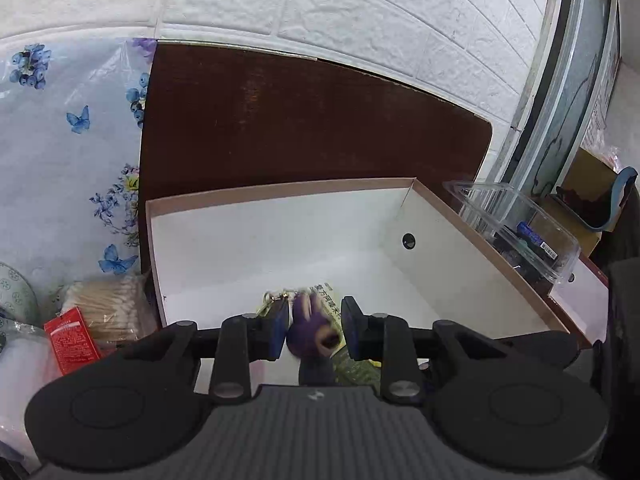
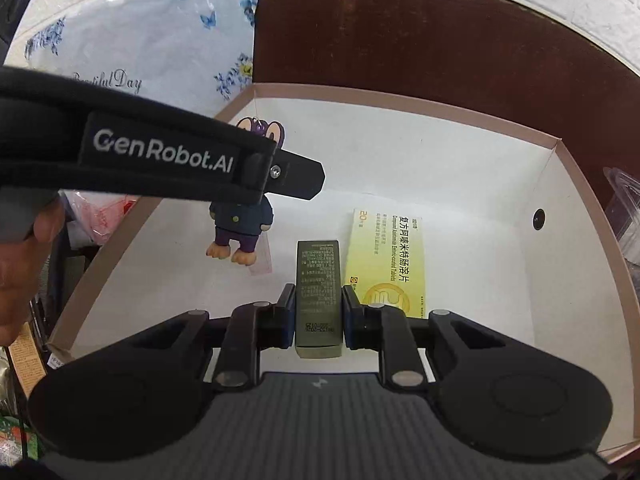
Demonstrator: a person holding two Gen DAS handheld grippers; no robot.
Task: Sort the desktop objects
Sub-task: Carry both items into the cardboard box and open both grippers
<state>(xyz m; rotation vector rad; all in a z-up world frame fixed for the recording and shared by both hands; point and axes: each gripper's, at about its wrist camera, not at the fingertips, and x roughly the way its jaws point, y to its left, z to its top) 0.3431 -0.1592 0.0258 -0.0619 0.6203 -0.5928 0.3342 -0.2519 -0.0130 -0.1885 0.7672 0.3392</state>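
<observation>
Taking the open white box (image 2: 460, 168) with pinkish rims as the landmark, both grippers hang over its inside. The right gripper (image 2: 318, 316) is clamped on a slim olive-grey carton (image 2: 318, 292) covered in fine print; the carton sits squarely between the pads, its long axis running straight out along the fingers toward the box's far wall. Just beyond and to the right of it, flat on the box floor, lies a yellow tablet packet (image 2: 386, 260), lengthwise in the same direction.

The left gripper (image 1: 316, 330) grasps a small cartoon figure keychain (image 2: 240, 224) near its top. From the right wrist view the figure dangles upright over the left part of the box: navy jacket, purple legs, orange feet pointing down. In the left wrist view it is a purple blur (image 1: 310, 328) between the pads, so the exact contact is hard to make out.

The box rests on a dark brown tabletop (image 1: 300, 120), beside a floral cloth (image 1: 68, 152).
</observation>
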